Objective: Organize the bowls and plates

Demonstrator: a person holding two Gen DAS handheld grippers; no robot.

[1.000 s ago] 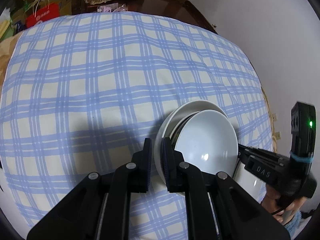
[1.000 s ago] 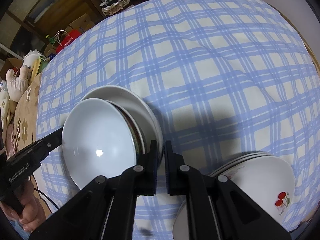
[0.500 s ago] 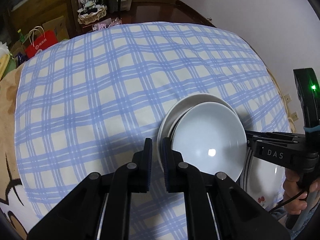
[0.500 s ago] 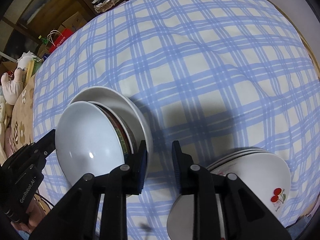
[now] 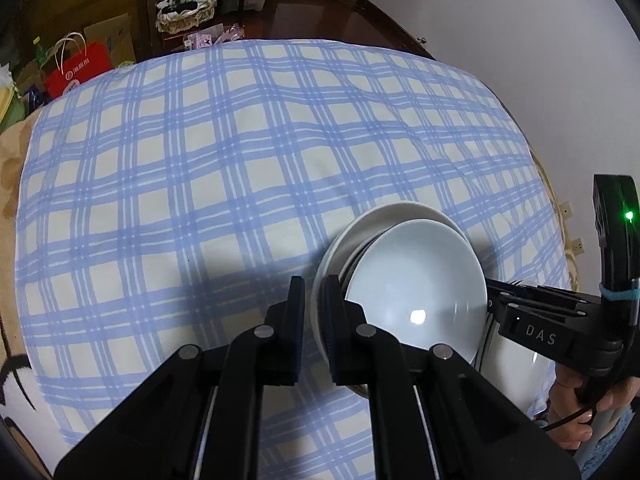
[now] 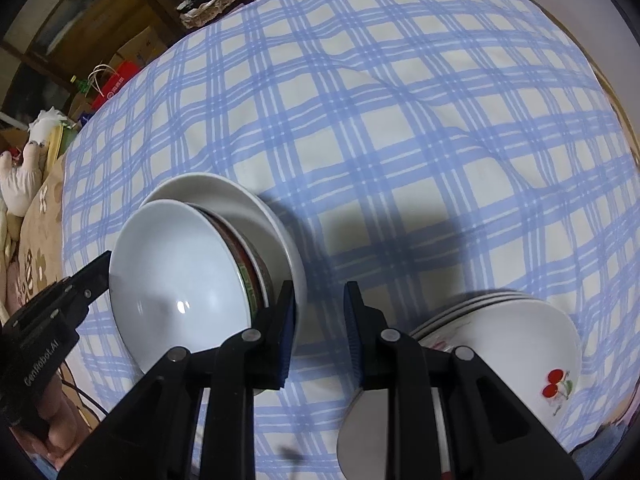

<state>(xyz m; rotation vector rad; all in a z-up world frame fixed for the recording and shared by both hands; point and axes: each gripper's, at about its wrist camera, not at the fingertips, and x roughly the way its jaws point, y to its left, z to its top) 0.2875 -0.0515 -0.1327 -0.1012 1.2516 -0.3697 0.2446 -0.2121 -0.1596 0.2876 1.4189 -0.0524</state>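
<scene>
Pinching the rim of a nested stack of bowls point(image 5: 416, 292), the left gripper point(image 5: 314, 320) has its pads clamped on the edge of the outermost white dish at the stack's 9 o'clock side in the left wrist view. The grip sits low on the rim, likely so the whole nest can be steadied or dragged as one piece instead of bowl by bowl.

The right gripper point(image 6: 320, 320) stands unclenched, its jaws parted with only blue-checked cloth point(image 6: 400, 120) showing between them. Its left finger point(image 6: 285, 320) sits just beside the stack's rim at about 4 o'clock of the stack point(image 6: 180, 280), but I cannot tell whether it touches. Nothing is held there.

Stack makeup: pale bowl on top, a red-and-green patterned one under it, a wider white dish at the bottom. The nest looks tilted, not seated flat.

Second pile: plates with a cherry motif point(image 6: 520, 344) at 4 o'clock in the right wrist view, well apart from the bowls. This suggests sorting by kind, bowls on one side and plates on the other.

Judgement: sorting largely done; the bowl nest may need settling level. Risk: soft cloth underneath, so a tilted stack could slide.
</scene>
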